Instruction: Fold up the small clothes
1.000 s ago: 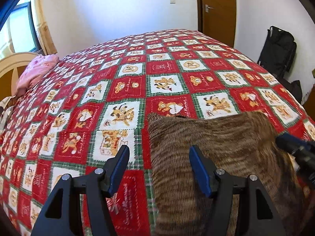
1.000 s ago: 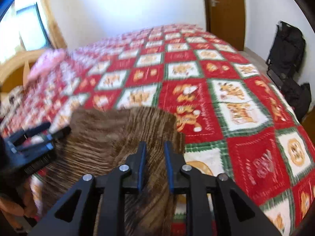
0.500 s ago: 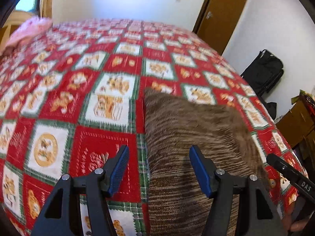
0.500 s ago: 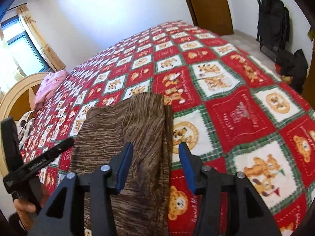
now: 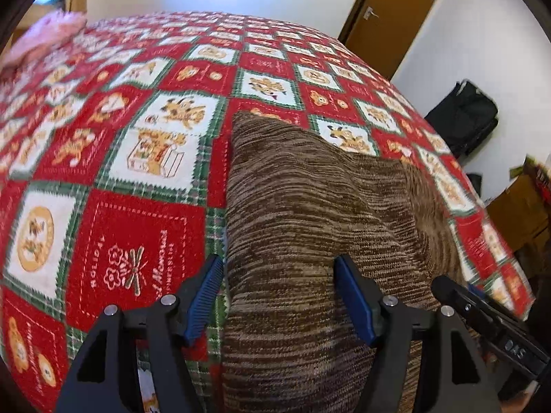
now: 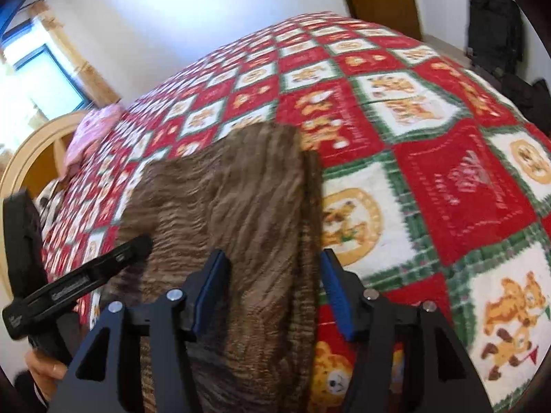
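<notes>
Left wrist view: the left gripper (image 5: 279, 295) has its blue-padded fingers (image 5: 354, 301) spread wide, holding nothing. They hover over the near left part of the brown knit garment (image 5: 310, 227), one finger over the garment's left edge, the other over its middle; whether either pad touches the cloth cannot be told. The garment lies flat on the red, white and green patchwork bedspread (image 5: 137, 144), near the bed's front edge, with one fold line running across it from the far left corner toward the near right. At the lower right the right gripper (image 5: 482, 313) reaches in low over the garment's right side. A pink cloth (image 5: 44, 34) lies at the bed's far left corner. Beyond the bed stands a brown door (image 5: 392, 17), with a black bag (image 5: 465, 117) against the wall.

Right wrist view: the right gripper (image 6: 273, 292) is also wide open and empty — its fingers (image 6: 211, 289) straddle the garment's (image 6: 234, 206) right edge, one above the knit, the other above the bedspread (image 6: 447, 186) just beside it. The left gripper (image 6: 103, 268) enters from the left — a finger tip over the garment's left part, its handle held by a hand (image 6: 41, 375). The pink cloth (image 6: 93, 130) sits by the wooden headboard (image 6: 31, 158).
</notes>
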Available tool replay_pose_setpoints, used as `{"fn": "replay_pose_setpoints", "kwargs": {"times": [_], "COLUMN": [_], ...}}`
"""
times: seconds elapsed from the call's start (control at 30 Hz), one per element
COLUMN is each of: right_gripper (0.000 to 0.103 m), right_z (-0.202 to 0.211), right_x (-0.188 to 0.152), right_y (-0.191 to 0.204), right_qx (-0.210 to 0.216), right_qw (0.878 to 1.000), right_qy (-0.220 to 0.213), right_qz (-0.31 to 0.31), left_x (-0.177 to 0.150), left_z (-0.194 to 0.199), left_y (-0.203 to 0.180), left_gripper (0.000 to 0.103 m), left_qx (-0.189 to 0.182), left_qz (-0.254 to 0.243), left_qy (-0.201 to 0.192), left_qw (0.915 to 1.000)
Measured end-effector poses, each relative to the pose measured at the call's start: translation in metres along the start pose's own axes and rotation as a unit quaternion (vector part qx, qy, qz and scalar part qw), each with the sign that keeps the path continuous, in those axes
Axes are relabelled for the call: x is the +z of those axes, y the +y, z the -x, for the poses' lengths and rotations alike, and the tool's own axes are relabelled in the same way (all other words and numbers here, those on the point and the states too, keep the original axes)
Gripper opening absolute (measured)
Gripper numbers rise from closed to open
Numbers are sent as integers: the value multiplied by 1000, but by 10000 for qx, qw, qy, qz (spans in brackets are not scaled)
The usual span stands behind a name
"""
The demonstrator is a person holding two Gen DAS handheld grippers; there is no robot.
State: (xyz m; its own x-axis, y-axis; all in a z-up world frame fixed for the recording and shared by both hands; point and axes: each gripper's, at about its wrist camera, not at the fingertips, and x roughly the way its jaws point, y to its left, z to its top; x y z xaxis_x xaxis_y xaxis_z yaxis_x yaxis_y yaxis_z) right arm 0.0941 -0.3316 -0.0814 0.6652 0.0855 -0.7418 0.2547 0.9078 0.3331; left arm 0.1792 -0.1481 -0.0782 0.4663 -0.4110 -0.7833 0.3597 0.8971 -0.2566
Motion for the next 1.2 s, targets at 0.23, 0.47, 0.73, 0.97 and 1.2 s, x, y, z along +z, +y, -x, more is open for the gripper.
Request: {"fn": "replay_pose_setpoints", "kwargs": {"times": [0.23, 0.47, 0.73, 0.97, 1.2], "right_gripper": [61, 61, 43, 47, 37], "right_z": [-7, -9, -10, -12, -11], "right_x": [-1, -1, -3, -3, -6], "right_y": [7, 9, 15, 13, 20], "right_qx": [-181, -218, -159, -71, -244], "right_qw": [9996, 9994, 9992, 9997, 9989], "right_qy": [-5, -28, -52, -28, -131], "right_qz": [219, 257, 374, 253, 384], "left_x": [0, -1, -1, -1, -2], "left_z": [-3, -5, -4, -4, -1], "left_y": [-3, -6, -6, -8, -15], "left_gripper": [69, 69, 69, 68, 54], "left_qx": [110, 176, 189, 203, 246], "left_qz": [-97, -130, -143, -176, -339], "left_qy": [-87, -135, -139, -169, -292], "left_qw": [9999, 9997, 9996, 9995, 9987]}}
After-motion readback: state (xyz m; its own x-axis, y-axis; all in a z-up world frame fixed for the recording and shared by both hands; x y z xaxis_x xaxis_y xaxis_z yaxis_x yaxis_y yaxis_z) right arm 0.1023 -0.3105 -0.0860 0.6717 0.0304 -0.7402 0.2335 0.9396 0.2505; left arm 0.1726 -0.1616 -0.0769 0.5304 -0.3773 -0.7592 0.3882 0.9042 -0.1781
